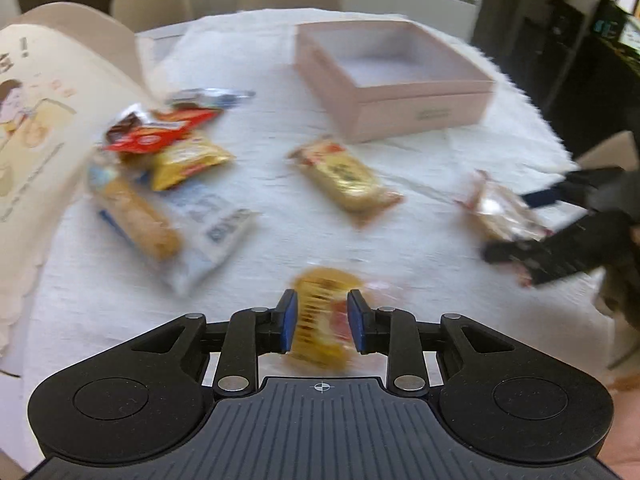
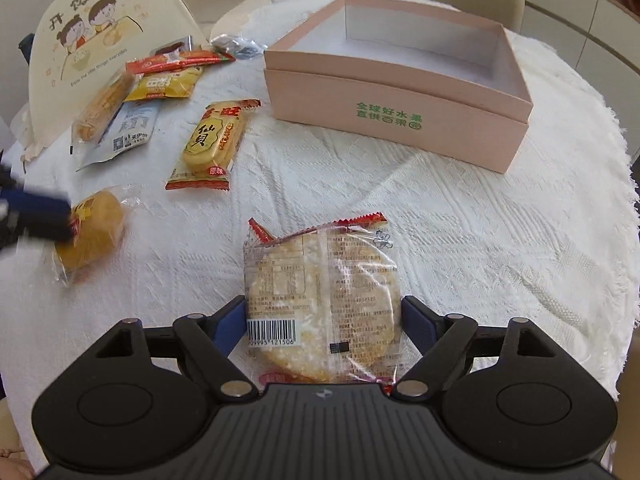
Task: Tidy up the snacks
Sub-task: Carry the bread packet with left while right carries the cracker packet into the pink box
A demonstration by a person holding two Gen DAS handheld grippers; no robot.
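On the white-clothed table (image 2: 460, 216) we have barely started — the pink box (image 2: 400, 80) stands open and, as far as both views show, has nothing inside it. Our right gripper (image 2: 324, 320) has its jaws spread wide on either side of a clear-wrapped round rice cracker (image 2: 320, 292), which lies flat on the cloth; the blue pads stand just beside the packet's edges and do not seem to press it, so we judge it not yet held. Our left gripper (image 1: 322, 320) has its jaws fairly narrow around a yellow-wrapped round cake (image 1: 320, 316); the blur keeps us from saying whether the pads grip it or only stand beside it. Everything else waits outside the box: a yellow senbei packet (image 2: 210, 142) lying near the box's front, and a loose heap (image 2: 136, 96) of red, yellow and blue-white packets at the foot of a cream cartoon-printed bag (image 2: 92, 36). So nothing is sorted, and every snack we see remains to be moved — probably into that box.
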